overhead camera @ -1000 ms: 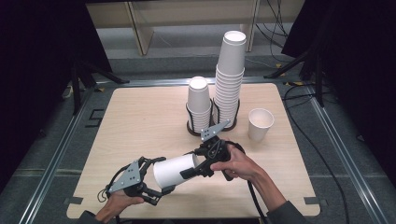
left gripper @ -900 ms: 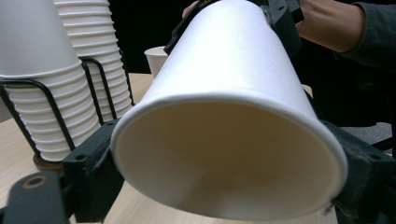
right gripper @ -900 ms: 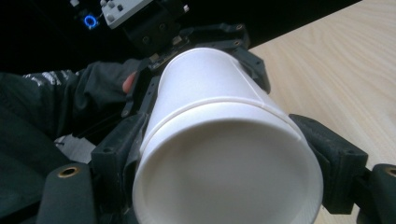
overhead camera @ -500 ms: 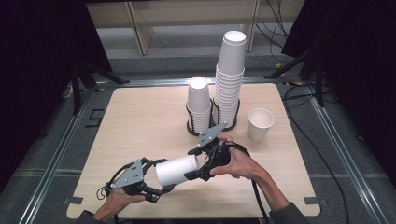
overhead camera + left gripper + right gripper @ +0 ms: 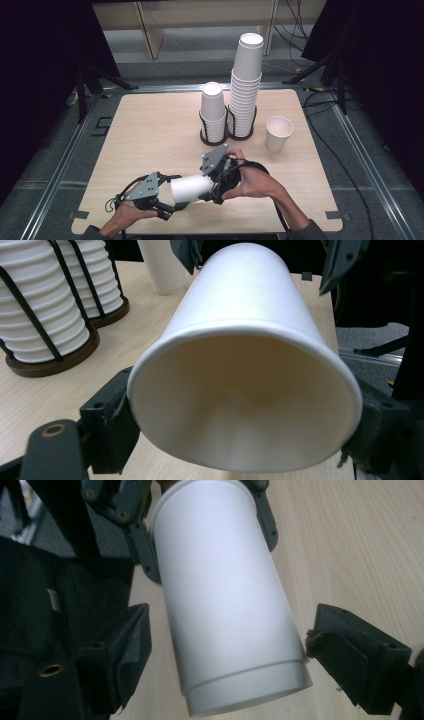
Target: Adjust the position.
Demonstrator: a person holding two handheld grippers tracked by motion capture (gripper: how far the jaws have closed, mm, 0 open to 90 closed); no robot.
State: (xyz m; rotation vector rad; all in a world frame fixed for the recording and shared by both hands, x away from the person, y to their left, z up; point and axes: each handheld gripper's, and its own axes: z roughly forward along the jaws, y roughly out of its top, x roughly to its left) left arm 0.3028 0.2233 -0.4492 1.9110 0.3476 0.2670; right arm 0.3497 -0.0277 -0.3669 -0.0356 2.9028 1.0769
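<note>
Since the paper cup (image 5: pixel 190 188) is light and crushable, we keep our left tool (image 5: pixel 167 204) clamped gently at its rim while our right tool (image 5: pixel 220 650) stands open around its base.

No lettering, label, brand mark, number or sign can be read in any view. The white paper cup (image 5: pixel 190 188) held lying on its side near the front of the table (image 5: pixel 150 135) has a plain, unprinted wall, inside and out. The stacked cups (image 5: pixel 246 85) in their wire holders at the far middle and the single cup (image 5: pixel 278 133) at the right are likewise blank.
</note>
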